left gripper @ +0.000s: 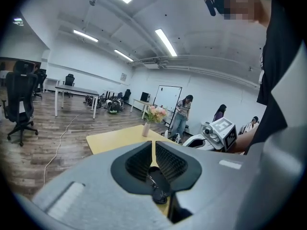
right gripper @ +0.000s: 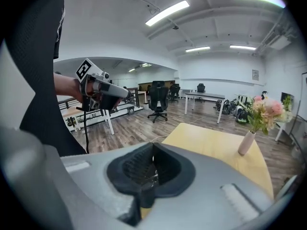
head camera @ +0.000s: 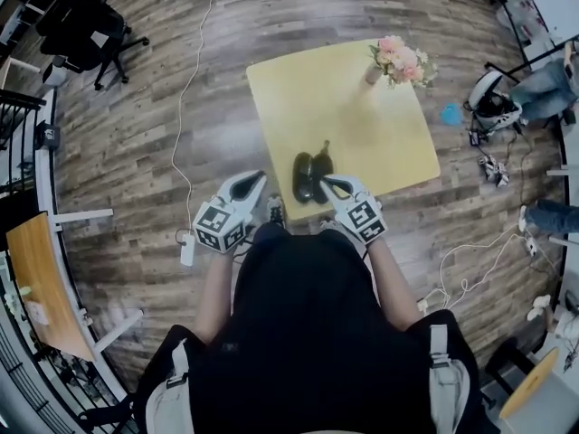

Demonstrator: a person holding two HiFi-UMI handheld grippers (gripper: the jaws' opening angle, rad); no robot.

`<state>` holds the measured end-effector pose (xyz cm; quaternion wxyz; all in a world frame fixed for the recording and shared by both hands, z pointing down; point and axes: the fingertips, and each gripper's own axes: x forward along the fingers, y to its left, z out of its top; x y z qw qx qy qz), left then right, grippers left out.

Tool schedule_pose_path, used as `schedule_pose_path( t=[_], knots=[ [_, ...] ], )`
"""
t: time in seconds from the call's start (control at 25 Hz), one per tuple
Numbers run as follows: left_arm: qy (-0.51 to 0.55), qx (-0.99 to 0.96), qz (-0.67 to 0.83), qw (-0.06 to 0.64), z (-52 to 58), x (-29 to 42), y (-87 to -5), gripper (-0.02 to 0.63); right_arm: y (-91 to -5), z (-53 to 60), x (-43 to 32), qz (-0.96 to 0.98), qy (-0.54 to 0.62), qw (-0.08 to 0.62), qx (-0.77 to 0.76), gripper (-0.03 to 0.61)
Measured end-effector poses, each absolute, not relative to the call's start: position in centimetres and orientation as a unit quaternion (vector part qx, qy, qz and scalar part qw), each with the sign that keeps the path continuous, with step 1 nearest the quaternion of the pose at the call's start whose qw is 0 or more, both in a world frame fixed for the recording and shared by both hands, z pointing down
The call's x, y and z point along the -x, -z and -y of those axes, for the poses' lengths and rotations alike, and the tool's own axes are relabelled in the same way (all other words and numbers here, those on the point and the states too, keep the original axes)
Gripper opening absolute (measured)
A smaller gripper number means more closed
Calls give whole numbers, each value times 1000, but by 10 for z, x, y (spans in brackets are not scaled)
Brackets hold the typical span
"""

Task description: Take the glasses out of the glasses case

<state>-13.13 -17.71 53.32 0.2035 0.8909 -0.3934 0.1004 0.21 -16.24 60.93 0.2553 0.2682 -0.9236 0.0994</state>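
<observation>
- An office chair (head camera: pixel 86 25) stands on the wood floor (head camera: pixel 136 143) at the far left, well apart from everything else. A white cable (head camera: pixel 185 107) trails across the boards between it and the table (head camera: pixel 362 125).
- The left gripper (head camera: pixel 255 183) hangs over the floor just off the table's near-left edge. It is beside the person's body and touches nothing.
- In the left gripper view its jaws stand together, with only a thin slit between the ribbed pads and the yellow tabletop showing through it. A dark shape sits low in that gap — too unclear to name.
- The glasses case (head camera: pixel 310 177) lies on the table close to the near edge, between the two grippers. It shows as two dark lobes side by side, apparently opened out; what is inside is too dark to tell.
- The right gripper (head camera: pixel 330 183) reaches over the near edge, with its tip just beside the case's right lobe. The head view does not show whether they touch.
- In the right gripper view its jaws are closed against each other. A small glint sits in the seam — nothing there that can be named.
- A vase of flowers (head camera: pixel 398 61) stands upright near the table's far right corner, well apart from the case.
</observation>
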Motion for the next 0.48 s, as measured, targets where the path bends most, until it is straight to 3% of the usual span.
schedule_pose_path(
  t=[0.2, 0.48],
  knots=[
    [-90, -896, 379, 213, 198, 162, -536, 32, -615, 175, 27, 913, -120, 261, -291, 3],
    [-95, -916, 329, 209, 218, 177, -548, 32, -663, 179, 33, 868, -161, 329, -336, 3]
  ],
)
